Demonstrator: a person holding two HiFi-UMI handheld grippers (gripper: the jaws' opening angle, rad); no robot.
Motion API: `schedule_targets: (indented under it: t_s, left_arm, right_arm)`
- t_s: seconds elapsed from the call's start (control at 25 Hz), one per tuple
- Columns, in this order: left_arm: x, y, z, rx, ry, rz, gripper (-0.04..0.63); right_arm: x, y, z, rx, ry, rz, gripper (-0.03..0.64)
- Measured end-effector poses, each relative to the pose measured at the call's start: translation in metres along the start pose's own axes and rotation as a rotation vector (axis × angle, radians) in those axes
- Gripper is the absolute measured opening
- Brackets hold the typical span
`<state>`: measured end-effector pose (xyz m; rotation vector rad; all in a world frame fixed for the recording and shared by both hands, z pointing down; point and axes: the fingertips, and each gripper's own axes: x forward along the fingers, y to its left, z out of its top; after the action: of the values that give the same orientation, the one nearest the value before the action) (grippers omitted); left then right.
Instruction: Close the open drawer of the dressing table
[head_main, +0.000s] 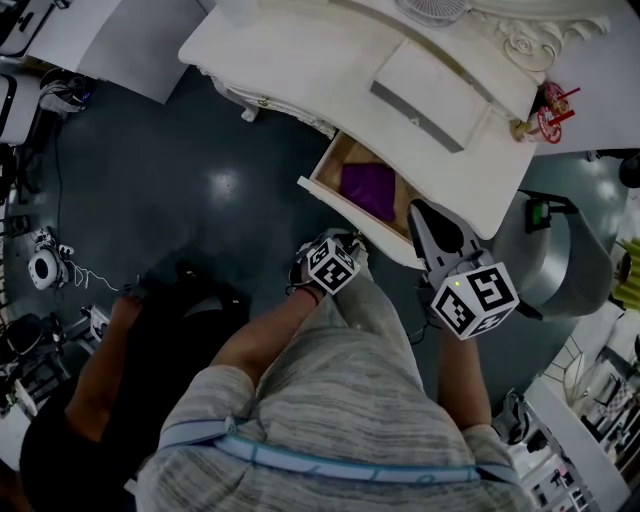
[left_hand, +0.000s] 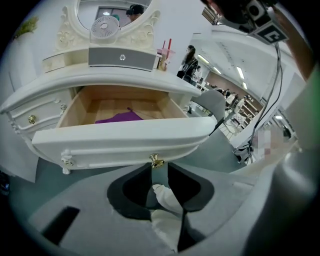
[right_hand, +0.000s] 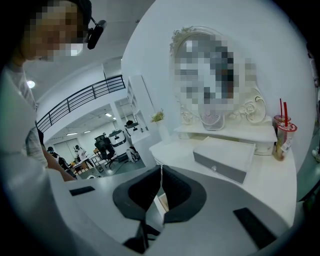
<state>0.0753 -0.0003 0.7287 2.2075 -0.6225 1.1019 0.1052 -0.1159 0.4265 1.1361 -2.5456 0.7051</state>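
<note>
Drawer (left_hand: 125, 137) of the dressing table is pulled out toward the near side, with a purple cloth (left_hand: 119, 117) inside. The approach step is judged to be in hand. The left gripper (left_hand: 159, 172) is held narrowly spread, just before the gold knob (left_hand: 156, 161); a straight push on the front is called for next. The right gripper (right_hand: 160, 172) is pressed together, empty, over the worktop (right_hand: 280, 180).

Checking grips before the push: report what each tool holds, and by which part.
Nothing is held. The left tool has its jaws apart, with the gold drawer knob at their tips, unclamped. The right tool is shut on nothing.
</note>
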Motion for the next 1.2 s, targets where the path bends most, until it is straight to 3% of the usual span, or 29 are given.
schedule_targets:
  t_s: [0.48,1.2]
  left_arm:
    - [0.017,0.008,-0.003,0.014,0.047,0.078,0.103]
    - [0.031,0.02,0.023,0.028,0.043,0.095,0.101]
  right_arm:
    - [0.001,-0.01,-0.001,0.01,0.005,-0.004,0.012]
    - [-0.003,-0.036,0.003,0.027,0.002,-0.023,0.012]
